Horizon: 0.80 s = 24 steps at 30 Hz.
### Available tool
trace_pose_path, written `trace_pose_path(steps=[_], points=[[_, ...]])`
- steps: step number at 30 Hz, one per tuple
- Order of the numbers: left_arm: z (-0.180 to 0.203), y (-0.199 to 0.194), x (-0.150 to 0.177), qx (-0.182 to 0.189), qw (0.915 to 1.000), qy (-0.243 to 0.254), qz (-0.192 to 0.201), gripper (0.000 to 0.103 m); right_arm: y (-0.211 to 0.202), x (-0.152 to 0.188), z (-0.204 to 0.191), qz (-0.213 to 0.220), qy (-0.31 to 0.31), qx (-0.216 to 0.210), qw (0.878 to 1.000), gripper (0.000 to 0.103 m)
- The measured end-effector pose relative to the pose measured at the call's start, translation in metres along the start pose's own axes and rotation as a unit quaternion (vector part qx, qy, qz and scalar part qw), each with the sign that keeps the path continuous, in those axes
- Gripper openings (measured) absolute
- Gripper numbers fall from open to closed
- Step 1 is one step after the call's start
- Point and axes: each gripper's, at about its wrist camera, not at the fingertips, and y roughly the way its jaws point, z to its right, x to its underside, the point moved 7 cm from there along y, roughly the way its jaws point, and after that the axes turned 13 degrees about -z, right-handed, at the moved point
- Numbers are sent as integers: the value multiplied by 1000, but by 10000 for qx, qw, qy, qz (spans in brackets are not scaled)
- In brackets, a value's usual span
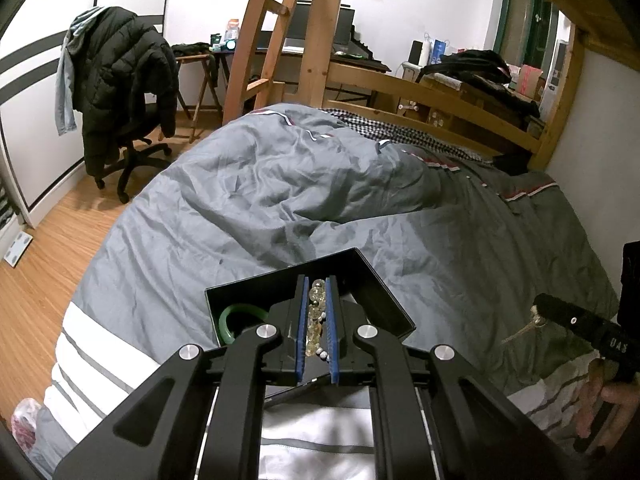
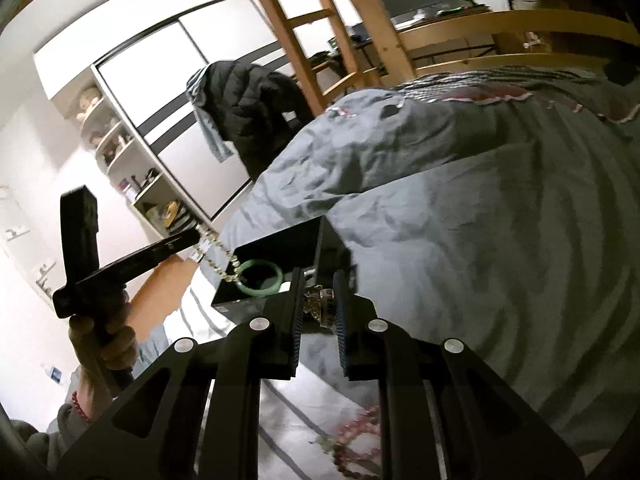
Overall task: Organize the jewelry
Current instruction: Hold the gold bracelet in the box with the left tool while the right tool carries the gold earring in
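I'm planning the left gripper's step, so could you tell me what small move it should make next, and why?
Probably lower the left gripper slightly and open it. It is shut on the bracelet directly over the open black box, where the green bangle already lies, so letting go there should drop the beads inside.

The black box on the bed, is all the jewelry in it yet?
Not yet. A green bangle already lies in the black box. The left tongs hold a yellowish bead bracelet over it. The right tongs grip another small piece, too blurred to name. A reddish bead strand lies on the bed.
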Motion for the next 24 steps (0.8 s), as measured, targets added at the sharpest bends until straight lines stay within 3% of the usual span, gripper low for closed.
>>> trace_pose_path(steps=[11, 24], points=[[-1, 0, 0, -6, 10000, 4, 13, 8, 33, 12, -30, -408, -322, -155, 9985, 16], [-15, 5, -1, -186, 9993, -255, -177, 8, 43, -36, -68, -225, -524, -348, 9978, 16]])
